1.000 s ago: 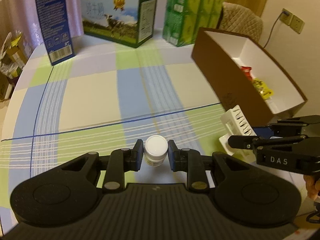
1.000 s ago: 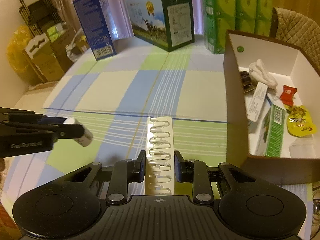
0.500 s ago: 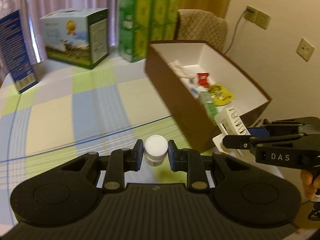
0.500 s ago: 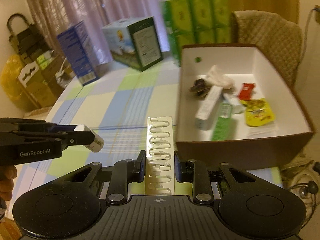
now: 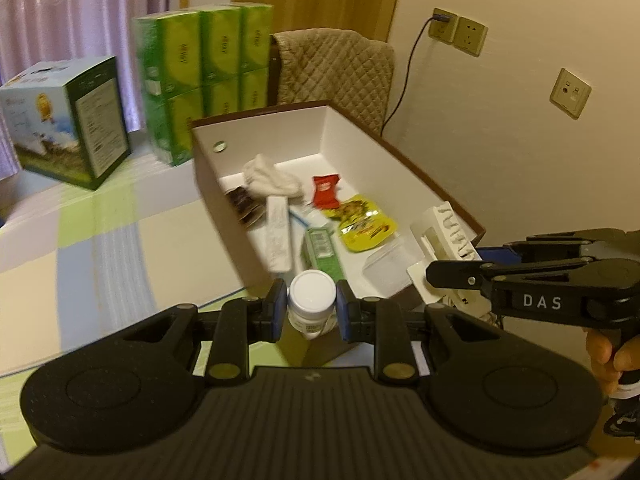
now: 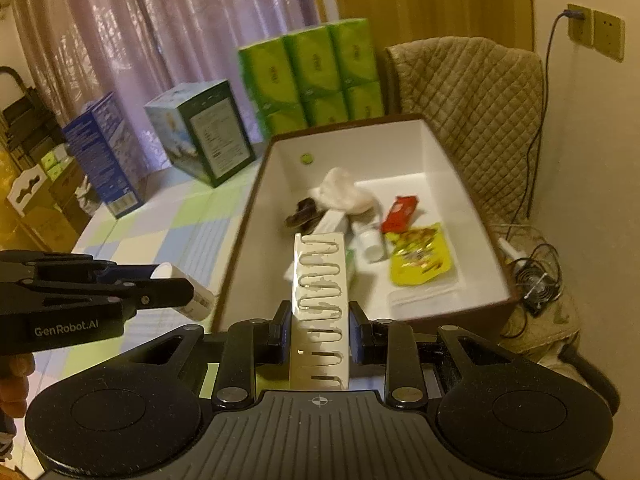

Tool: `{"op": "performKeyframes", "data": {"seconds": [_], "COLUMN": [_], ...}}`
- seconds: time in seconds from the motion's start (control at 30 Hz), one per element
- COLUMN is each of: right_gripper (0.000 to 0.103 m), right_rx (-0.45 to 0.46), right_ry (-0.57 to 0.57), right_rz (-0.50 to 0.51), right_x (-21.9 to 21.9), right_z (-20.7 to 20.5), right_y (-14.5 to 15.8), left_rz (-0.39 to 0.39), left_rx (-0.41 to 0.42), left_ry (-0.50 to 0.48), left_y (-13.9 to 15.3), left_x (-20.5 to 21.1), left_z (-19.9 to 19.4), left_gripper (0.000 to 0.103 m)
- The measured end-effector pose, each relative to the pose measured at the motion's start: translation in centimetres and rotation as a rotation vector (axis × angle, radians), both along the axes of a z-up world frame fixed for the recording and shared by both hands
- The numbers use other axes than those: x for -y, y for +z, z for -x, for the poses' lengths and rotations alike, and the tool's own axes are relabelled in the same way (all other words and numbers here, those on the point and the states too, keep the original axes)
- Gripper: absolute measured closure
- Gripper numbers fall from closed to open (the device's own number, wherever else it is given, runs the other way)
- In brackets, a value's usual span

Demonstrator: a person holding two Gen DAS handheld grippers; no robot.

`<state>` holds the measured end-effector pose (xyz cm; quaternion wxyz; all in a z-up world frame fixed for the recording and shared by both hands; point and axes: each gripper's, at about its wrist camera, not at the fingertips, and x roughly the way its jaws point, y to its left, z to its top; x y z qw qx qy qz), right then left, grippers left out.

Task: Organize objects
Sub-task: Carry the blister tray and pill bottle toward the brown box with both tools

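The tabletop (image 5: pixel 120 240) wears a checked cloth of green, blue and cream. At its back stand a pile of green packs (image 6: pixel 316 76), a milk carton box (image 5: pixel 68 120) and a tall blue box (image 6: pixel 104 160). A chair with a quilted cover (image 6: pixel 480 112) sits behind.

Near the edge is a big brown box (image 6: pixel 244 216), white inside. It holds a white cloth (image 5: pixel 272 178), a long white pack (image 5: pixel 278 236), a green pack (image 5: pixel 322 250), a yellow snack bag (image 6: pixel 420 256), a small red packet (image 5: pixel 326 190) and something dark (too blurry for me to name).

The right gripper (image 6: pixel 319 332) has its jaws pressed on both sides of a flat white rack (image 6: pixel 320 304) with wavy slots. The rack is held up in the air, poking out over the near end of the brown box.

The left gripper (image 5: pixel 312 312) has its jaws tight on a little white bottle (image 5: pixel 312 304) with a white cap. The bottle hangs in the air just at the near left wall of the box, not inside it.
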<state>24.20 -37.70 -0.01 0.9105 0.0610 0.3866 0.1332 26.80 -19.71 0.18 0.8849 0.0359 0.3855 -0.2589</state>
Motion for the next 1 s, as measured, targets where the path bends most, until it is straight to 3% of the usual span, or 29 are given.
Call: {"op": "performKeyframes", "data": {"seconds": [0.3,0.67,1.0], "right_gripper": [0.078,0.078,0.078], "right_rx": [0.009,-0.042,-0.09], "right_ry": [-0.014,0.007,0.035], "right_rz": [0.007,0.041,0.075], "right_x": [3.9,6.2,6.5], "right_z": [-4.8,-9.9,-13.0], "right_y": [0.0,-2.4,-4.7], "left_rz": [-0.013,-0.054,-0.089], "left_rx": [-0.003,-0.044,-0.084], "left_ry": [-0.005,-0.025,-0.015], "left_y": [-0.3,-2.9,-5.2], "left_x": [5.0,10.8,12.9], "left_z": [-3.9,-8.5,-12.2], "left_gripper": [0.081,0.081,0.081]}}
